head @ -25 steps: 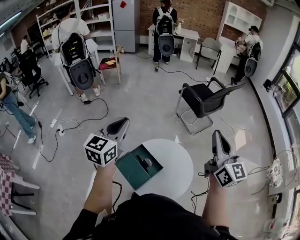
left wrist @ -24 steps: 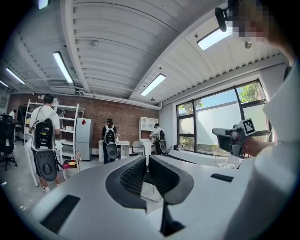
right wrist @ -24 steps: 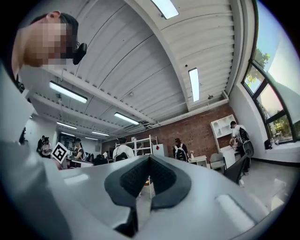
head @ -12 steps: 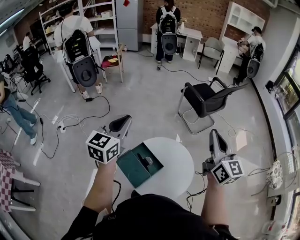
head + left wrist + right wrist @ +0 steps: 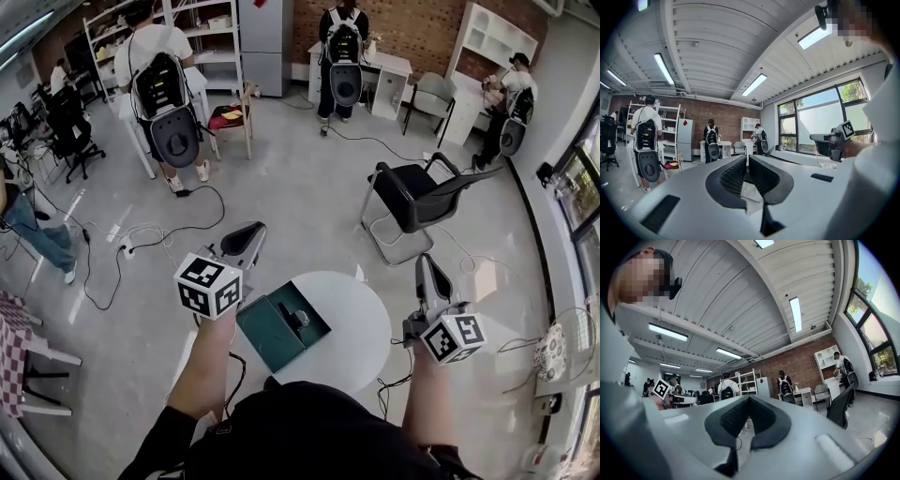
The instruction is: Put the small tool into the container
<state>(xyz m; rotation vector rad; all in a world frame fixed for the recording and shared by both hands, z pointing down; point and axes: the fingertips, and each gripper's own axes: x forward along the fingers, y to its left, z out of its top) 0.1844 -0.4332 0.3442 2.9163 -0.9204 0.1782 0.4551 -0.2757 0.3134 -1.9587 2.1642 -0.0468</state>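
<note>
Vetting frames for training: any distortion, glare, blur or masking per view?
Head view: heavy fisheye bend, even light, table sharp. Left gripper view: black round vignette, windows bright, mosaic patch top right. Right gripper view: same vignette, ceiling lights glare mildly, mosaic patch top left.

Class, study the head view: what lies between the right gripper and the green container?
Only a bare stretch of the white table. The head view shows nothing lying between the right gripper and the green container.
</note>
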